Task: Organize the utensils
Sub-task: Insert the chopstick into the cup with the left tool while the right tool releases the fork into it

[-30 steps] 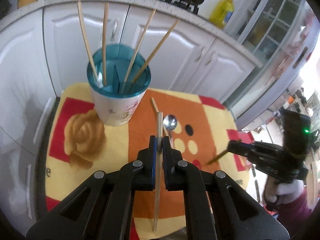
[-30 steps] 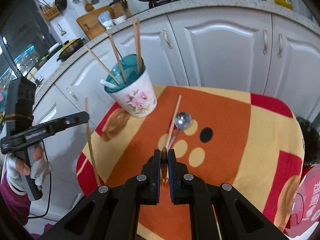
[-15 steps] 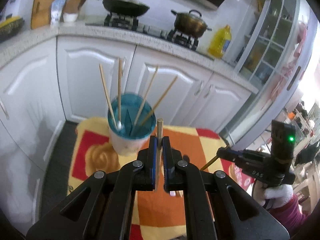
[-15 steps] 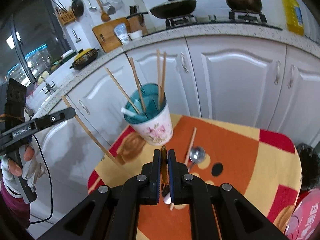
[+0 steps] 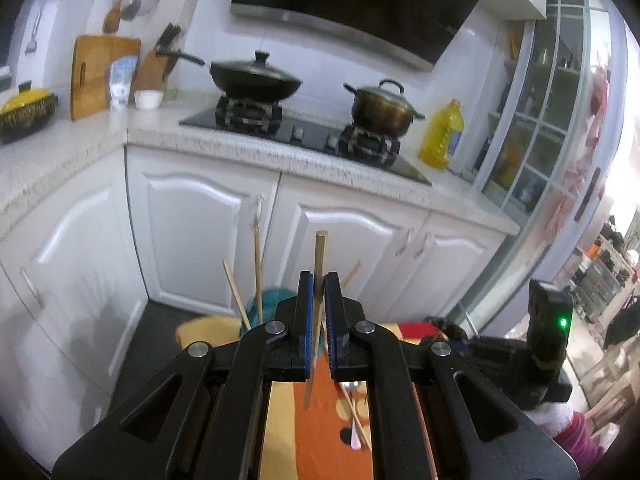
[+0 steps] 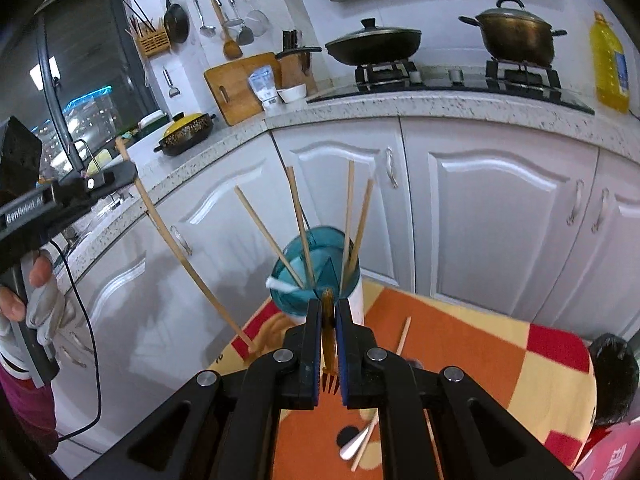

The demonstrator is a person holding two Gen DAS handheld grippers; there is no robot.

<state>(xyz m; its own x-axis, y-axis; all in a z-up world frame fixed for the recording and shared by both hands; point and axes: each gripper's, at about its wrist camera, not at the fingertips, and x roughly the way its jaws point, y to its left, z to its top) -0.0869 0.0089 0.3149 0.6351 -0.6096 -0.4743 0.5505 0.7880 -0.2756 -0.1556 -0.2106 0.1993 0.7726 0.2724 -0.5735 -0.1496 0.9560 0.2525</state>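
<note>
The worktop (image 6: 500, 356), a small one under an orange, yellow and red cloth, stands in front of white cabinets (image 6: 492, 220), and the stove (image 6: 452, 80) beyond carries a black pan (image 6: 374, 42) and a brass pot (image 6: 516, 36). At the far left of the cloth stands the cup (image 6: 320, 268), white with a teal insert, holding four chopsticks that lean outward with their tips fanned upward, plus a white spoon handle. The left claw (image 5: 319, 300) is clenched on a chopstick (image 5: 318, 280); in its own view the stick runs nearly upright between the pads, blunt end up and thin end down over the cloth, while the right view shows the same chopstick (image 6: 188, 252) slanting from upper left down to lower right, its lower tip near the left edge of the cloth, well left of the cup. The right claw (image 6: 328, 336) is clenched on a small brown fork (image 6: 329, 344), long axis upright, handle end up just near of the cup, tines pointing down. On the cloth lie a metal spoon (image 6: 356, 442) and another chopstick (image 6: 403, 336), pointing roughly away from the viewer.
</note>
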